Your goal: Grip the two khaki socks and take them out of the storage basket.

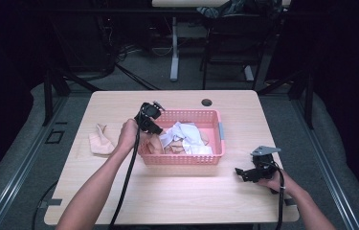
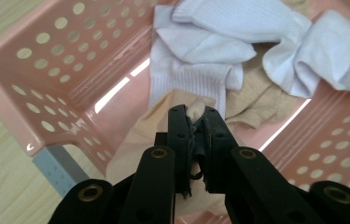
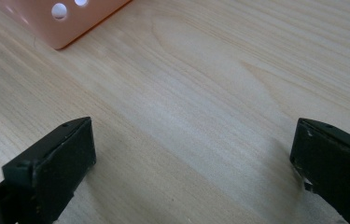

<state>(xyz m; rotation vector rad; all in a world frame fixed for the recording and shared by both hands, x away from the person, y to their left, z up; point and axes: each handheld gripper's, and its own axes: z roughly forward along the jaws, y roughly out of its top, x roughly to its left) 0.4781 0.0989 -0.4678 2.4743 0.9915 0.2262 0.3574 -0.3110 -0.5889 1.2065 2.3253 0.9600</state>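
A beige sock is pinched at its edge between the pressed-together jaws of the left gripper, low in the middle of the left gripper view, over the left end of a pink perforated basket holding white socks and more beige fabric. Another beige sock lies on the wooden table at centre left of the high view. Judging by this, the sock is either going in or coming out; the right gripper rests at lower right, jaws spread and empty, so the next move belongs to the left
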